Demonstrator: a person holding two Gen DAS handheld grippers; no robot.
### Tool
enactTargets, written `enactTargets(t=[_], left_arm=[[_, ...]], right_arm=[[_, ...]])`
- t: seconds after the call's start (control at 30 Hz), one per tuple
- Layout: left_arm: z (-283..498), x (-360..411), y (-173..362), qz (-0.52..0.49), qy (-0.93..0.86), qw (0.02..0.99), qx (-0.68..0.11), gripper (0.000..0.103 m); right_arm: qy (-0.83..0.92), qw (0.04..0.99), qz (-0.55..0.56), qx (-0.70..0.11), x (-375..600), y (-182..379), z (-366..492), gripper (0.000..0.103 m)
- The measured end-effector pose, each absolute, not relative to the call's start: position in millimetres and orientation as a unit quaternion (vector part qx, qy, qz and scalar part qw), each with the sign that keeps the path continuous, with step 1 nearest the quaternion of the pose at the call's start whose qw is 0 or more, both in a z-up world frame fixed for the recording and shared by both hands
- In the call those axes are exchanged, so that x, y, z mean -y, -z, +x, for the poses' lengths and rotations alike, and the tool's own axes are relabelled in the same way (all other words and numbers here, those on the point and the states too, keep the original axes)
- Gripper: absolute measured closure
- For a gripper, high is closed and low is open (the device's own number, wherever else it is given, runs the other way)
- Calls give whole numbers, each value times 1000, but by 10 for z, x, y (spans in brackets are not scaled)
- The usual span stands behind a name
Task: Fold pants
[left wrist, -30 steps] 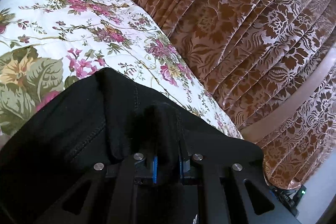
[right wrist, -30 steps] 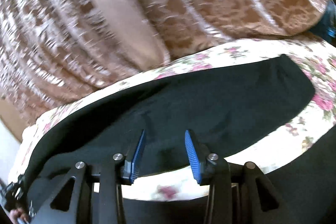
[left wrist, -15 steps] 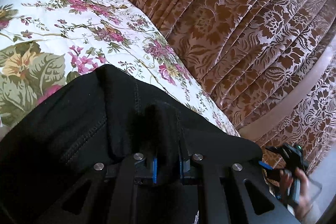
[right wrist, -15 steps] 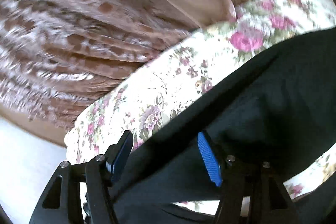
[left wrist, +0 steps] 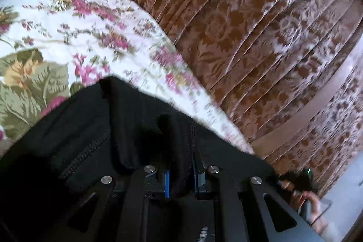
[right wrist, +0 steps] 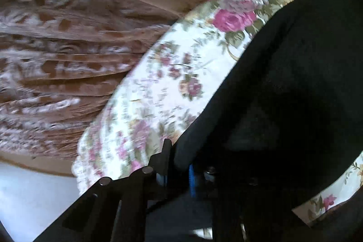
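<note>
- left wrist view: the left hand-held gripper (left wrist: 181, 176) is pinching a fold of the black pants (left wrist: 95, 128) — they are lying on the floral bed cover (left wrist: 68, 37).
- right wrist view: the right hand-held gripper (right wrist: 178, 170) has just been closing, its jaws now clamping the pants' edge — brown curtain (right wrist: 56, 60) hanging beyond.

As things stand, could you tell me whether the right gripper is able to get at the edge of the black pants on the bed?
Yes, it looks so: the right gripper has just closed on the black pants at their edge on the floral bedspread, with cloth between its fingers and nothing in the way.
</note>
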State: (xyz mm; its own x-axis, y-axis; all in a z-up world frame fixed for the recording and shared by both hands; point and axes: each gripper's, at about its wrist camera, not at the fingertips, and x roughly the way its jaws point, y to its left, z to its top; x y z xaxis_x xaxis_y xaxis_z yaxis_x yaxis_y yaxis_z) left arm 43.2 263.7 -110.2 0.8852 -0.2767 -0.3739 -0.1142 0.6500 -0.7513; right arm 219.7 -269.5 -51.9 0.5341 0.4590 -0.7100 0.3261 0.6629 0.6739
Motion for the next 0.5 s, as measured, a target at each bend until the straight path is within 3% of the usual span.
enactTargets(t=[0.27, 0.5], left_arm=[[146, -2827, 640, -431, 77, 883, -172, 89], [-63, -3005, 567, -426, 66, 887, -166, 89]], right_arm=[[-147, 837, 348, -396, 2698, -125, 1397, 91], [-200, 859, 317, -348, 2578, -209, 610, 91]])
